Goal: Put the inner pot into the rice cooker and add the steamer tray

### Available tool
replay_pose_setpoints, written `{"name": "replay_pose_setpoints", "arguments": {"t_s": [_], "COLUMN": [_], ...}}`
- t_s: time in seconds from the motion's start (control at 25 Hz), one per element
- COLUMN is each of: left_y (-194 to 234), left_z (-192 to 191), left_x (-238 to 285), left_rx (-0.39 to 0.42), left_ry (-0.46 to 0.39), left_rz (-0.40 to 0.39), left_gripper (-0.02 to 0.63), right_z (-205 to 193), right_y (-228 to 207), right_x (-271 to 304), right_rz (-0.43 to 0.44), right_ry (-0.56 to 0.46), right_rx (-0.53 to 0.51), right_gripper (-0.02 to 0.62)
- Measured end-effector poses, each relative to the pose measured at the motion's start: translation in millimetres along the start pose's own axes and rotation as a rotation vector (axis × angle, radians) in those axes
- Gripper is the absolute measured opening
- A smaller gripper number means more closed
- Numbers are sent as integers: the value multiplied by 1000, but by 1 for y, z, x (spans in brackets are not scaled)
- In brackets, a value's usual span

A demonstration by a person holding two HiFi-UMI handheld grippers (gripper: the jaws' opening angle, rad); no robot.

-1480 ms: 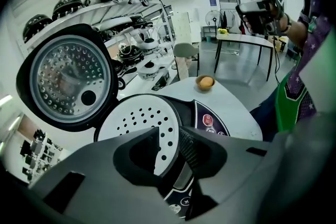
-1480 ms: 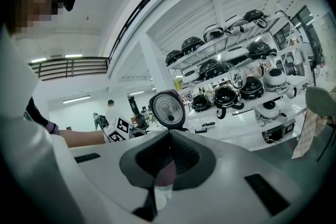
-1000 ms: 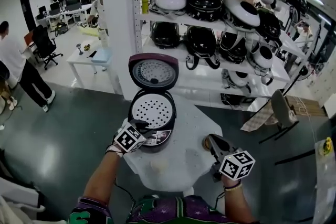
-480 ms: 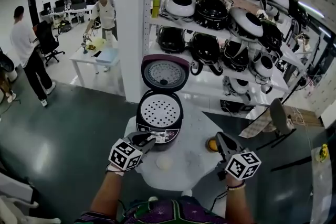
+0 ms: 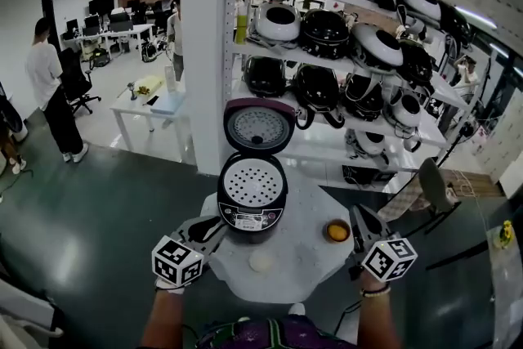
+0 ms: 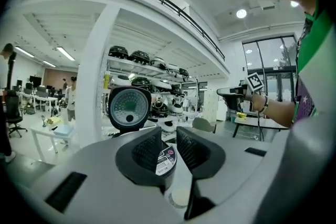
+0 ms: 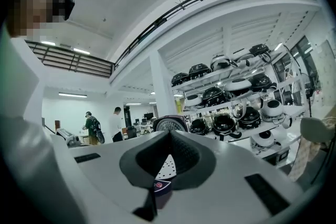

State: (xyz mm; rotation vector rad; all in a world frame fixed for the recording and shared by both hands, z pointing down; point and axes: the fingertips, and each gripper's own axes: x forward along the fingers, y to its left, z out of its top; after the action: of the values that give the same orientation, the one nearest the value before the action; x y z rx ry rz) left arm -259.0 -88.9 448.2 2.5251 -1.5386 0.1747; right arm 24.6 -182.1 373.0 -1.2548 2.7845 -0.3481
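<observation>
The rice cooker (image 5: 252, 208) stands on the round white table (image 5: 306, 257) with its lid (image 5: 260, 127) raised. The white perforated steamer tray (image 5: 253, 182) lies in its top. My left gripper (image 5: 214, 226) hangs off the cooker's near left side, apart from it. Its jaws have just been closing a little, still open, nothing between them. In the left gripper view (image 6: 169, 136) the cooker's panel (image 6: 165, 160) shows through the gap. My right gripper (image 5: 359, 214) is shut and empty, to the cooker's right. In the right gripper view (image 7: 169, 135) the tray (image 7: 167, 165) shows beyond the tips.
A small orange thing (image 5: 337, 231) and a white disc (image 5: 261, 261) lie on the table. Behind stands a white shelf rack (image 5: 351, 37) with several rice cookers. A chair (image 5: 437, 172) is at the right, a person (image 5: 49, 86) and desks at the far left.
My left gripper has drawn back from the cooker's front rim toward the near left and risen. The right gripper has risen a little. The tray stays in the cooker.
</observation>
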Motion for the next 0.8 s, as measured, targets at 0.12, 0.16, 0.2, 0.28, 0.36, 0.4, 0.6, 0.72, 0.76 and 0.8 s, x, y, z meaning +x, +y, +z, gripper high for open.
{"name": "replay_pose_setpoints", "arguments": {"t_s": [0.12, 0.16, 0.2, 0.28, 0.36, 0.4, 0.6, 0.72, 0.76, 0.8], "left_y": [1, 0, -1, 0, 6, 9, 21, 33, 37, 41], "left_z": [19, 24, 29, 36, 41, 43, 55, 55, 56, 56], "left_x": [-10, -12, -14, -19, -24, -27, -45, -53, -55, -58], "left_rx": [1, 4, 8, 25, 51, 60, 40, 12, -1, -15], "left_ry": [-60, -76, -90, -108, -115, -121, -173, -186, -192, -199], "left_rz": [29, 35, 39, 49, 73, 89, 158, 201, 214, 225], "left_gripper": [104, 104, 100, 93, 85, 80, 46, 40, 37, 34], "right_z": [7, 8, 9, 9, 10, 10, 16, 16, 15, 15], "right_y": [-1, -1, 0, 4, 7, 9, 18, 26, 28, 31], "right_x": [-4, -4, -4, -3, 0, 1, 6, 11, 13, 15], "right_rz": [-6, -5, -5, -1, 5, 9, 17, 28, 31, 33], "right_ry": [-30, -36, -39, -42, -47, -52, -64, -58, -56, -52], "right_rx": [-3, -5, -7, -12, -10, -9, 1, -11, -16, -21], "right_gripper": [6, 6, 6, 6, 6, 6, 6, 6, 6, 6]}}
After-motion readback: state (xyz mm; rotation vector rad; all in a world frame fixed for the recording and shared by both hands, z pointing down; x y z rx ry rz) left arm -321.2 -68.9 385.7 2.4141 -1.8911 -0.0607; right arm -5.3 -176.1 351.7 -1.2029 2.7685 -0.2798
